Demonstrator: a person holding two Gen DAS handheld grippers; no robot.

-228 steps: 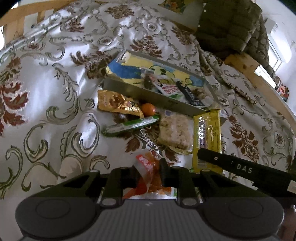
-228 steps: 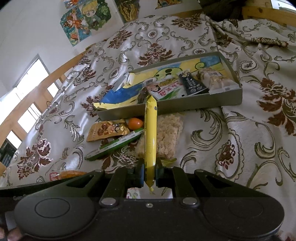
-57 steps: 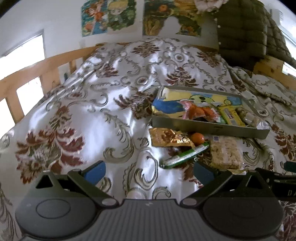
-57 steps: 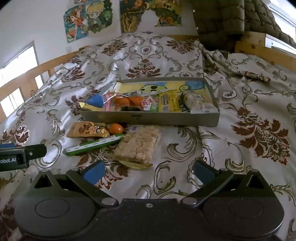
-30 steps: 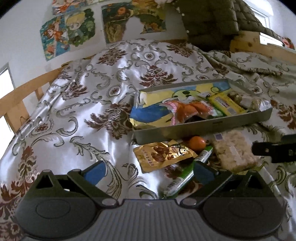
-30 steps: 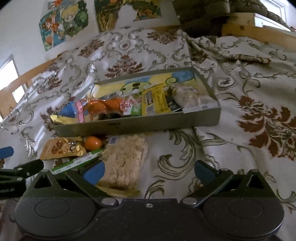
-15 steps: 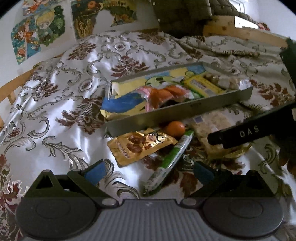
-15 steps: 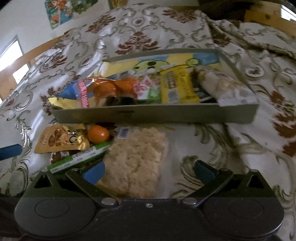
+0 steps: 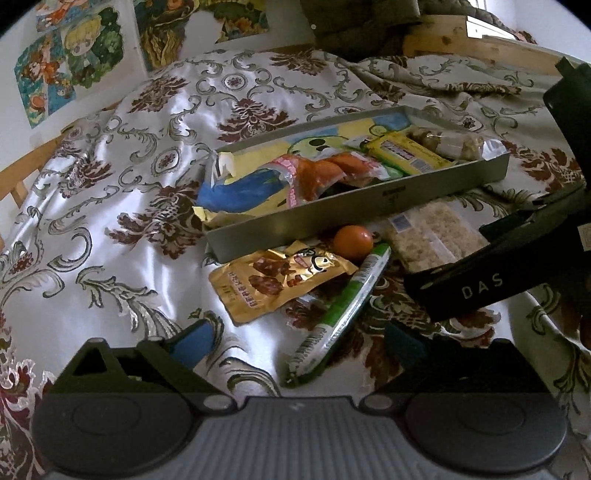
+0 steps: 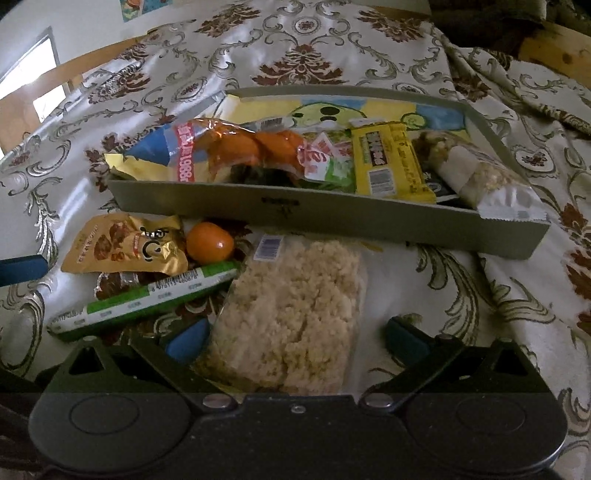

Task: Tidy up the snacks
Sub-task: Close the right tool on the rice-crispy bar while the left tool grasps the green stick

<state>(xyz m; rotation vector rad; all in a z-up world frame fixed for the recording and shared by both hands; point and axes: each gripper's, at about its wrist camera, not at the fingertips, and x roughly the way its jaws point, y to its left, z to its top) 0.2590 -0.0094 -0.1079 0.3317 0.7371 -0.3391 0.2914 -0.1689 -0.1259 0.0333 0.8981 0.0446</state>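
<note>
A grey tray on the bedspread holds an orange packet, a yellow bar and a clear-wrapped bar. In front of it lie a gold pouch, a small orange fruit, a green stick pack and a rice cracker pack. My left gripper is open around the near end of the green stick. My right gripper is open, its fingers on either side of the rice cracker pack.
The patterned bedspread covers the whole surface. A wooden bed rail and a dark jacket are at the back right, posters on the wall. The right gripper's black body crosses the left wrist view at the right.
Both grippers have moved down and closer to the loose snacks in front of the tray. The right one now straddles the rice cracker pack; both stay open.
</note>
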